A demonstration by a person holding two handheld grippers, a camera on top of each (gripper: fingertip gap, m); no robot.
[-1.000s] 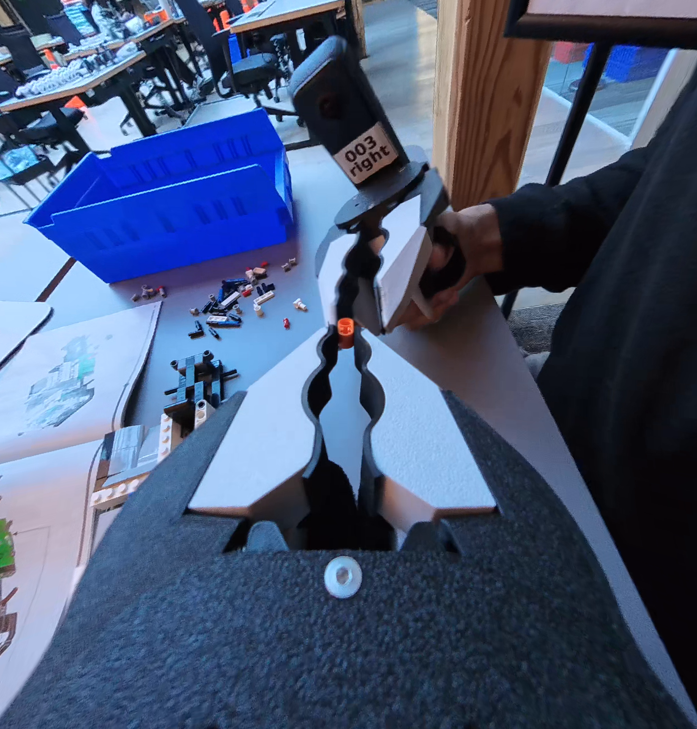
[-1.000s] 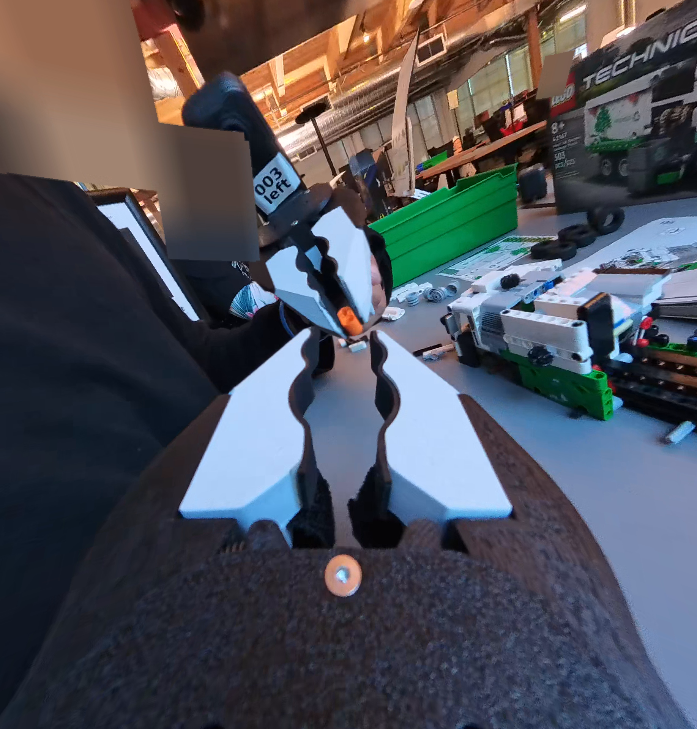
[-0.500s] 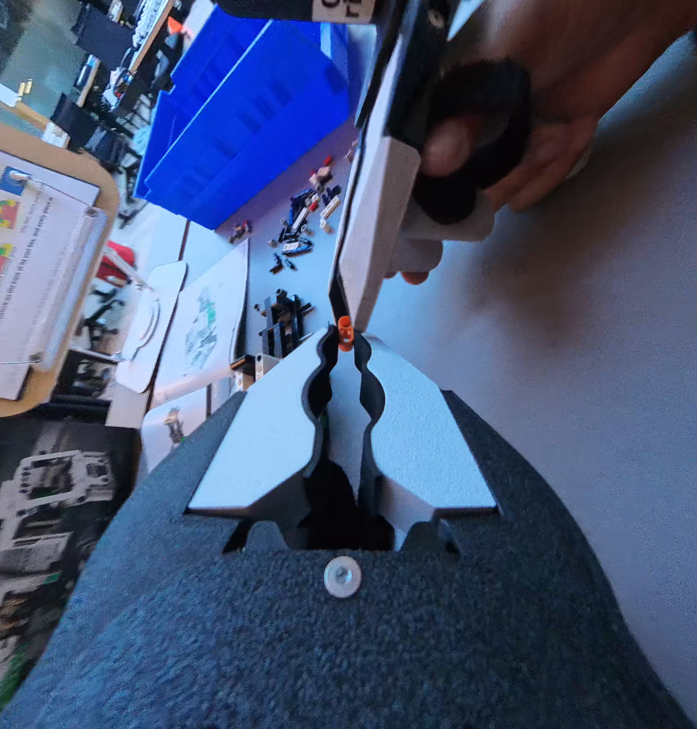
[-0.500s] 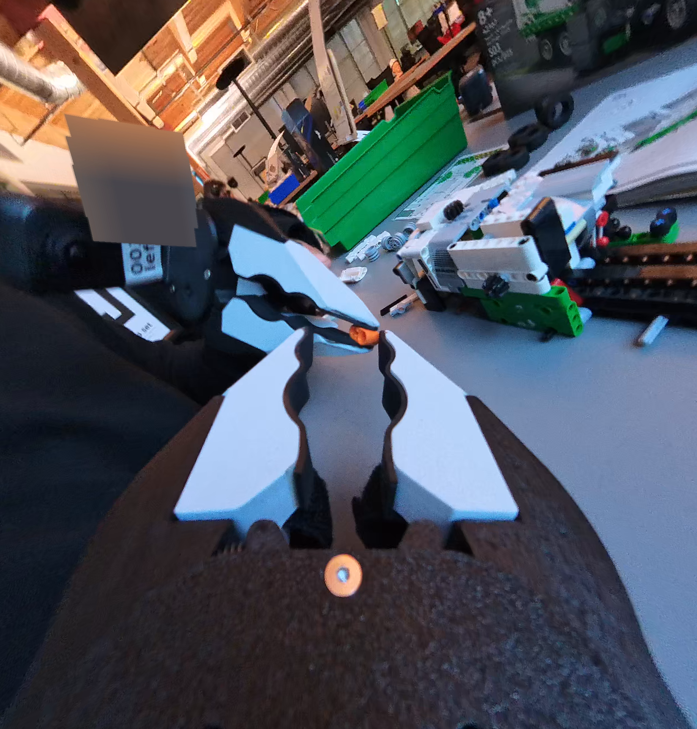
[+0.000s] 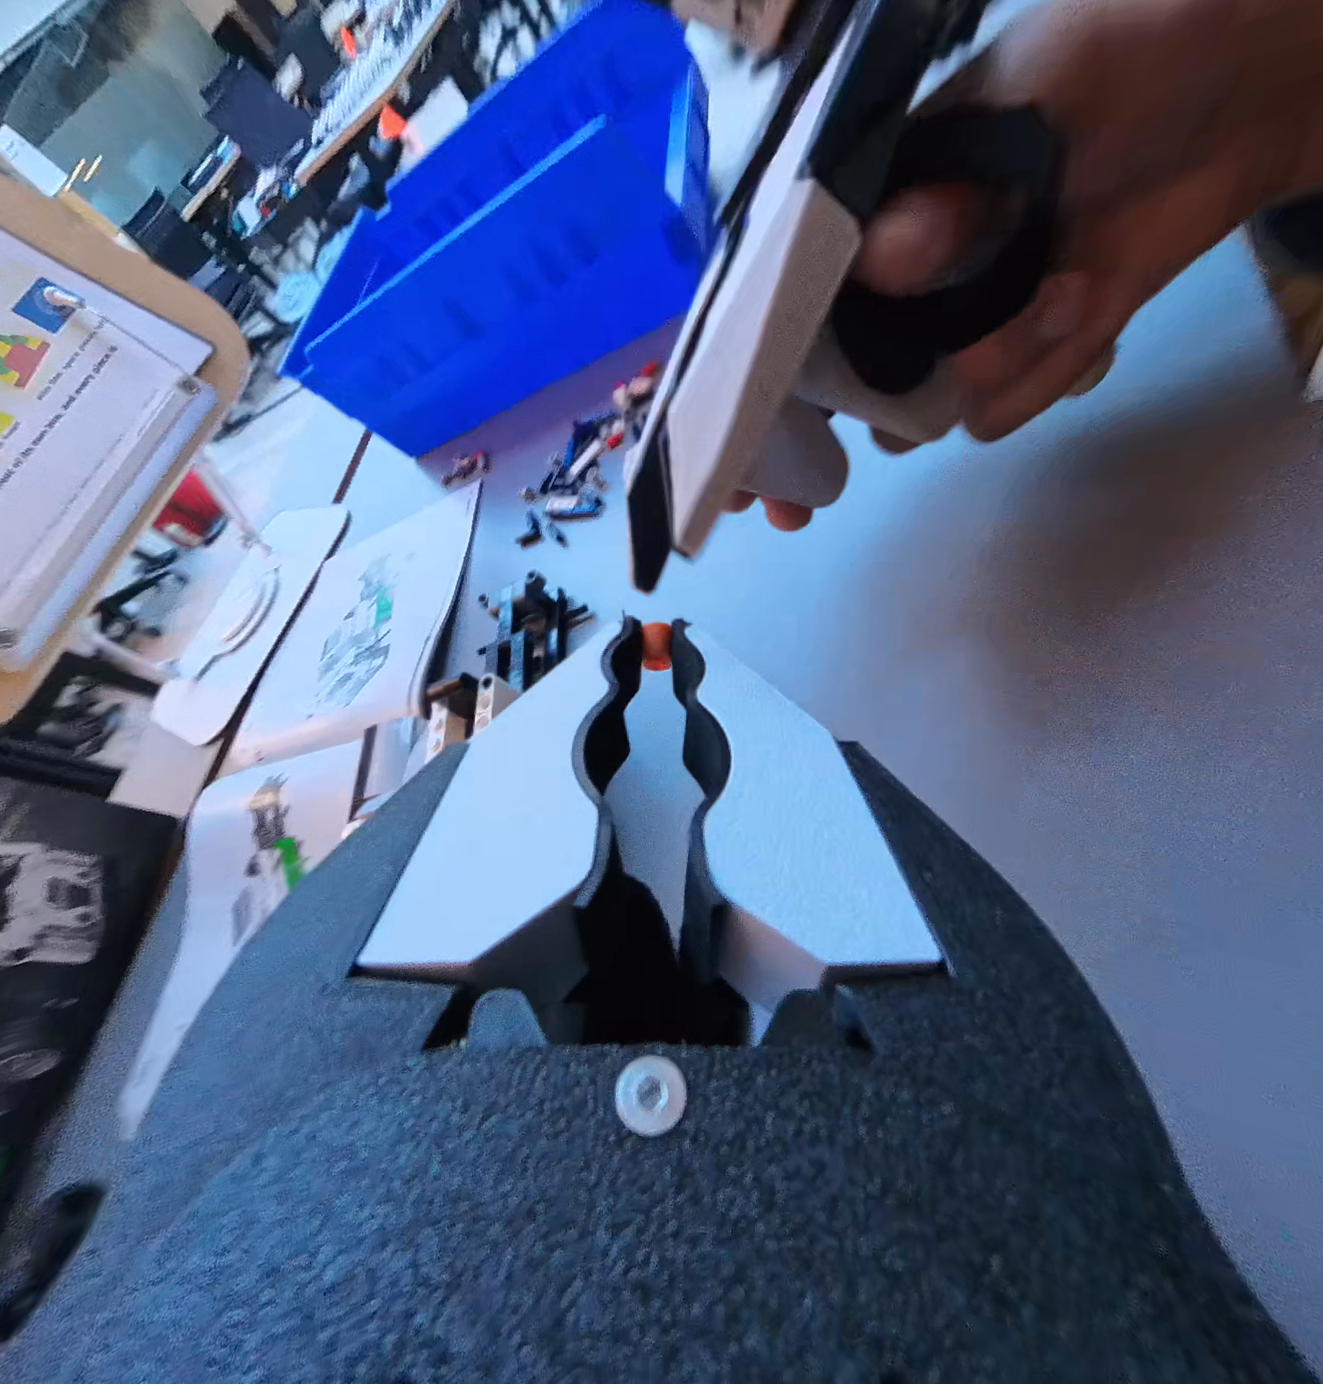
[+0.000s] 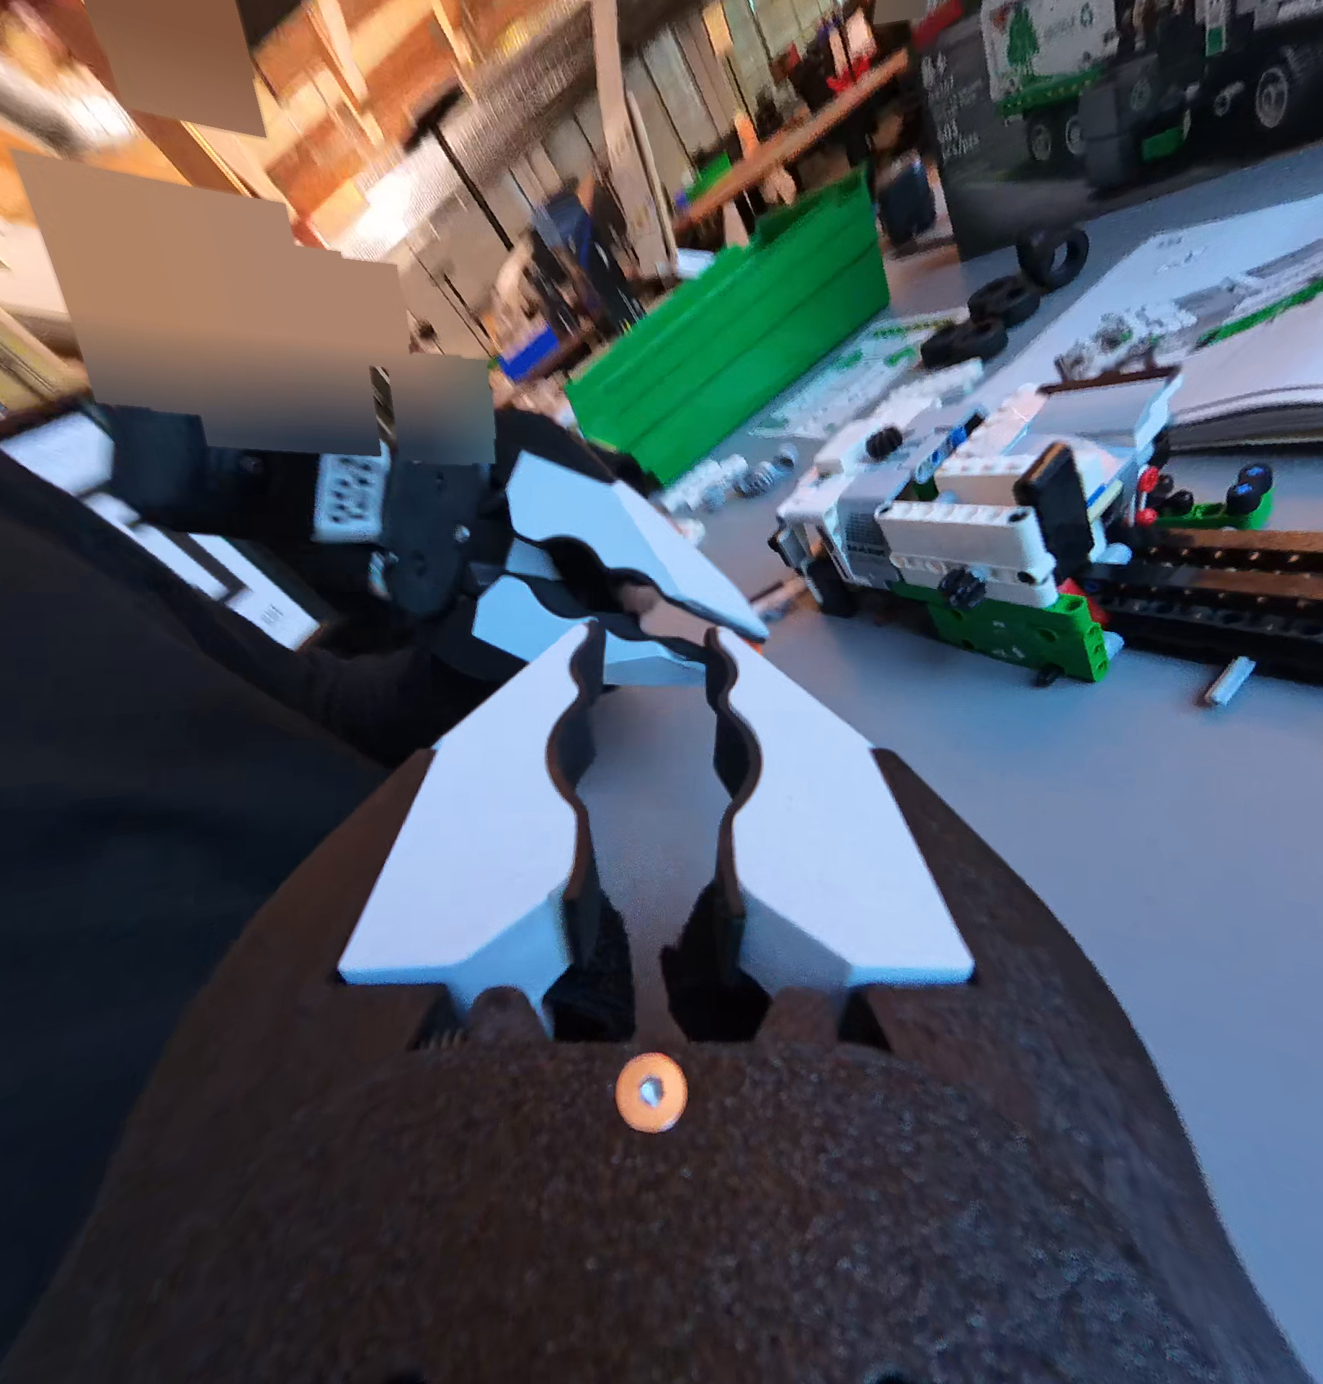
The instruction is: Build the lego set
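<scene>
In the left wrist view the left gripper (image 5: 652, 636) pinches a small orange piece (image 5: 654, 645) at its tips above the tabletop (image 5: 1093, 711), with the right gripper (image 5: 647, 554) just above it and loose parts (image 5: 569, 487) and a blue bin (image 5: 509, 269) beyond. In the right wrist view the right gripper (image 6: 652, 640) is spread and empty; the truck (image 6: 965, 539) looks partly built, its tyres (image 6: 995, 314) unmounted by a green bin (image 6: 733, 352), so much remains, and nothing blocks the way.

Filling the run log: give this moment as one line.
left gripper: shut on orange piece | right gripper: open, holding nothing | truck model: on table, untouched
</scene>
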